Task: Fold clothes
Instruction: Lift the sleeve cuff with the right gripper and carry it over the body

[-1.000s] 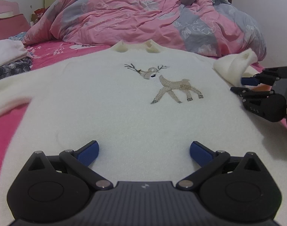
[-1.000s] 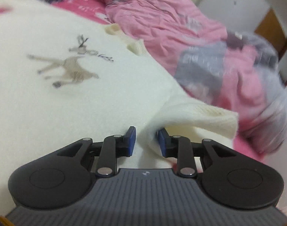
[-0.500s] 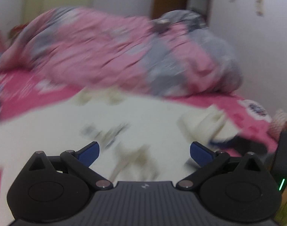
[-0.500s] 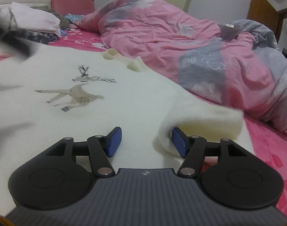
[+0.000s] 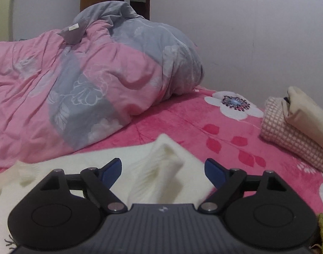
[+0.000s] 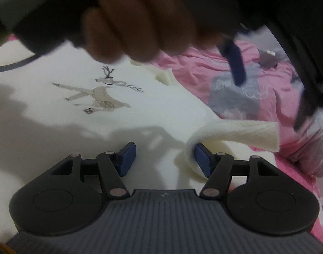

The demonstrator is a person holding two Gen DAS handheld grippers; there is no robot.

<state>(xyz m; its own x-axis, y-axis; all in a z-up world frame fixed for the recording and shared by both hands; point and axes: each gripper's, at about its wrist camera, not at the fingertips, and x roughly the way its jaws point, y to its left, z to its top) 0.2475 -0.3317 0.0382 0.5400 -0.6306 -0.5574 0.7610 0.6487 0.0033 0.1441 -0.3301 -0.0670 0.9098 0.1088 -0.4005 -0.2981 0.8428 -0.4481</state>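
Observation:
A cream sweater (image 6: 76, 127) with a deer motif (image 6: 98, 97) lies flat on the bed. Its right sleeve (image 6: 235, 131) curls up in a loop beside the body. My right gripper (image 6: 164, 154) is open, and the sleeve loop leans on its right pad only. A person's hand (image 6: 140, 21) carries my left gripper (image 6: 268, 104) over the sleeve cuff. In the left wrist view the raised sleeve (image 5: 161, 169) stands between the pads of the left gripper (image 5: 162, 166). Its jaws are closing, and neither pad touches the cloth.
A bunched pink and grey duvet (image 5: 76, 74) fills the back of the bed. The pink floral sheet (image 5: 203, 131) is bare to the right of the sweater. Folded clothes (image 5: 292, 127) are stacked at the right edge, below the white wall (image 5: 246, 31).
My left gripper swung from above the sweater's front to the right sleeve and now crosses the right wrist view. The right jaws opened off the sleeve fold.

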